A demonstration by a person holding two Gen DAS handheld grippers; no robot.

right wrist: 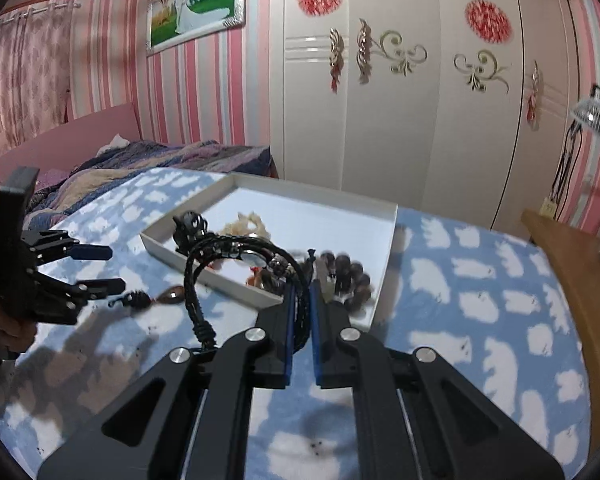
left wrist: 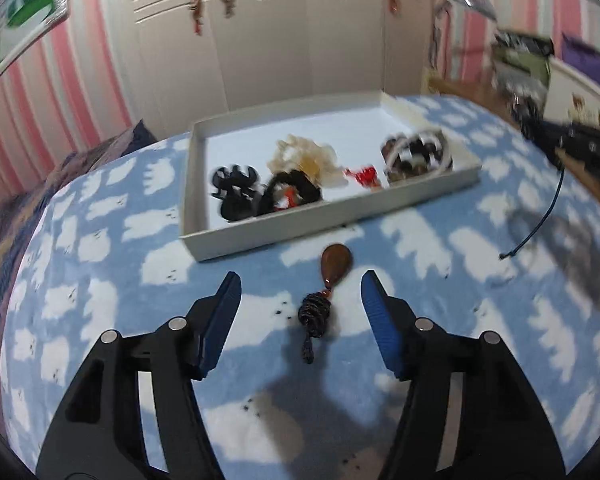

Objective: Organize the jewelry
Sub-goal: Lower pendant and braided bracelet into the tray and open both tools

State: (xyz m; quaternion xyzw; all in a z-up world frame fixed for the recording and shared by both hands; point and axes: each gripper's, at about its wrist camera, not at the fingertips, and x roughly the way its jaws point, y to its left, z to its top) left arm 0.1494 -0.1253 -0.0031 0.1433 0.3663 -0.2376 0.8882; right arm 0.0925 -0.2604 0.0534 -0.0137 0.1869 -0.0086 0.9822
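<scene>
Brown teardrop pendant (left wrist: 336,261) with a black knotted cord is seen lying flat on the blue cloud-patterned cloth (left wrist: 100,280) of the counter, just in front of the near wall of the white tray (left wrist: 332,216). The left claw (left wrist: 300,280) is held released above the cloth, jaws spread wide; the pendant's knot lies between the two blue pads (left wrist: 228,300), touched by neither, the teardrop end pointing toward the tray. The right claw (right wrist: 302,292) is clenched on a black braided bracelet (right wrist: 236,246), whose loop hangs out to the left of the jaws, over the near corner of the tray. Inside the tray are noted a black hair clip (left wrist: 236,190), a black scrunchie (left wrist: 292,192), a pale scrunchie (left wrist: 300,156), a small red item (left wrist: 364,176) and a blurred beaded piece (left wrist: 416,156).
</scene>
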